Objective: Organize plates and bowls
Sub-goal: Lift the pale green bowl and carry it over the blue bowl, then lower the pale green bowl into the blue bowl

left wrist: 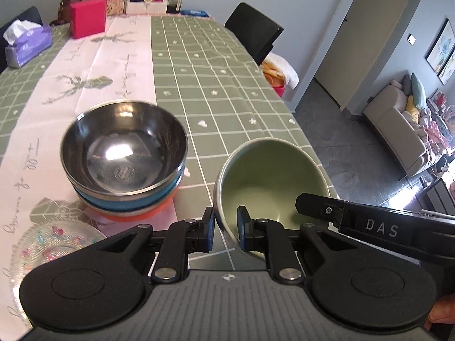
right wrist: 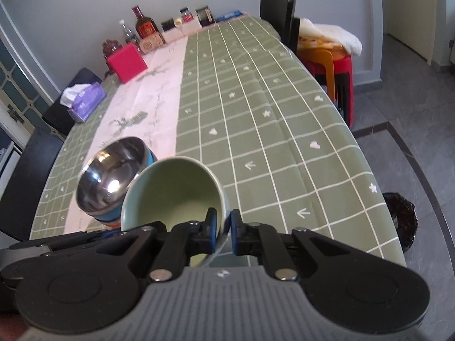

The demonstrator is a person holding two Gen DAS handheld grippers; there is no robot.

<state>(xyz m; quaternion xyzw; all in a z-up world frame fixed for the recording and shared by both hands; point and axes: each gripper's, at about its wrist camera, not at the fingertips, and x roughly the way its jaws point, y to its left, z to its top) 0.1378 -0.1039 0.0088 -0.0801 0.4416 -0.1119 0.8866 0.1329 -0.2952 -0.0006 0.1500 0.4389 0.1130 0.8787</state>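
Glass plate point(left wrist: 42, 244): clear, with a pink and green flower pattern, flat on the tablecloth point(left wrist: 216, 79) at the far left, just beside the stack; nothing on it.
Stack of bowls point(left wrist: 128, 199): three nested, orange at the bottom, blue in the middle, steel bowl point(left wrist: 123, 147) on top; it stands on the pink centre strip of the cloth.
Steel bowl contents: empty, only reflections inside.
Green bowl point(left wrist: 270, 179): to the right of the stack and tilted, its opening facing the cameras; pale green inside, empty.
Left gripper point(left wrist: 226, 228): blue pads sit on either side of the green bowl's near rim, one outside and one inside; a gap shows, so I cannot tell whether they press on it.
Right gripper point(right wrist: 222, 228): pads closed tight on the green bowl's point(right wrist: 173, 190) rim, wall pinched between them, carrying it tilted.
Far end of table: red box point(left wrist: 87, 18), tissue pack point(left wrist: 27, 46), bottles and jars along the wall.
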